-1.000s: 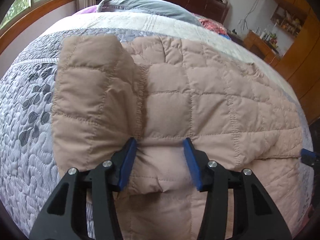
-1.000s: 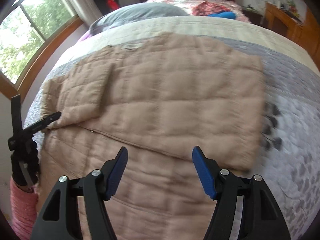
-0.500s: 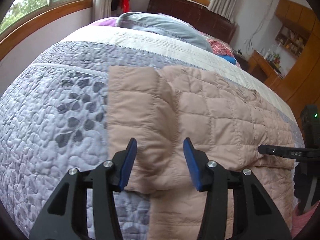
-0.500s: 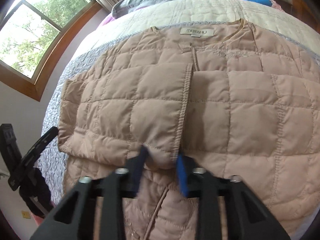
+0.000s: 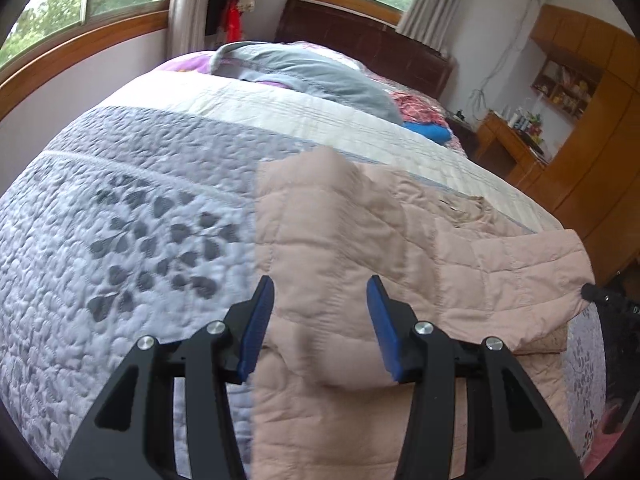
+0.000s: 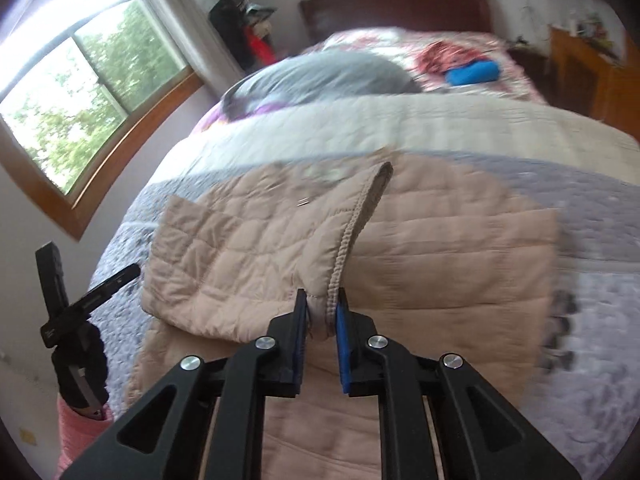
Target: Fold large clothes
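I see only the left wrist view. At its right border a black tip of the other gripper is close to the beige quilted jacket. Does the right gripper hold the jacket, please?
Observer: Yes. The right gripper is shut on the beige quilted jacket. Its jaws have just been closing, with the fabric between them.
Operator: Which part of the jacket does it pinch?
Observer: The stitched front edge, at its near end. That edge runs up from the pads toward the collar and is raised above the layer beneath it.
Operator: How is the other side of the jacket?
Observer: It lies flat with a straight border, and the grey quilted bedspread shows beyond it.
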The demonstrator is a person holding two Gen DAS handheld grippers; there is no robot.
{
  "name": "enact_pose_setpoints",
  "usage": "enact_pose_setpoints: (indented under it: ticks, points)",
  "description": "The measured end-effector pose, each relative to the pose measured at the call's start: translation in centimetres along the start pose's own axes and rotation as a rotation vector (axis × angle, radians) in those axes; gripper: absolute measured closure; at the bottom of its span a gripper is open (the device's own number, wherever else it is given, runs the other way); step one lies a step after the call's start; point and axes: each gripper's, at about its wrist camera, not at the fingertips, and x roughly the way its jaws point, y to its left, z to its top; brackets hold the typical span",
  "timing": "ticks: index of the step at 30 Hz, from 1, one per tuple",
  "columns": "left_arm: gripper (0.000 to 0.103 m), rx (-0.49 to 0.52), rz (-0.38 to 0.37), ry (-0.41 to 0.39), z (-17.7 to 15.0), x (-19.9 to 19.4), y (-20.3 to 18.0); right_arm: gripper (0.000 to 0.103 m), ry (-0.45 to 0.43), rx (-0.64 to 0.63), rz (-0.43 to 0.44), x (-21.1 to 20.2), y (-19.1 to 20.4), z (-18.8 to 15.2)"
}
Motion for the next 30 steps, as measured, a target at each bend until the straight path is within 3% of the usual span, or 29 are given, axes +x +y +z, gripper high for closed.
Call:
enact_pose_setpoints:
  ticks: [4,8,11,16,20,24,27,30]
  points:
    - [0.056,0.045,-0.001,0.025,-0.1,1.8,-2.1,0.090,-0.009,0.062,-0.029,-0.8,-3.5,-0.4]
    - [0.056,0.073,0.021,0.093,-0.6,4.8,-3.0,0.090,0.027,0.101,-0.083,1.0,-6.6,-1.3]
    - [0.056,0.057,0.029,0.151,-1.1,7.3,-2.3,0.090,0.089,0.138,-0.082,3.6,-8.4,-2.5]
    - [0.055,0.103,0.055,0.146,-1.9,8.4,-2.5,0.090,0.115,0.186,-0.047,6.4,-10.1,-3.8]
    - [0.056,0.095,0.064,0.155,-1.5,7.7,-2.6,0.085,0.102,0.157,-0.084,5.4,-9.2,-3.8]
    - [0.055,0.108,0.046,0.083,-1.0,4.3,-3.7,0.081,0.013,0.122,-0.168,1.7,-8.1,-3.5]
    - [0.055,0.131,-0.011,0.081,-1.0,3.4,-5.8,0.081,0.019,0.067,-0.110,1.1,-5.9,-3.2]
    - [0.055,0.178,-0.014,0.102,-1.6,4.2,-7.8,0.081,0.049,0.022,-0.100,2.3,-3.7,-2.9]
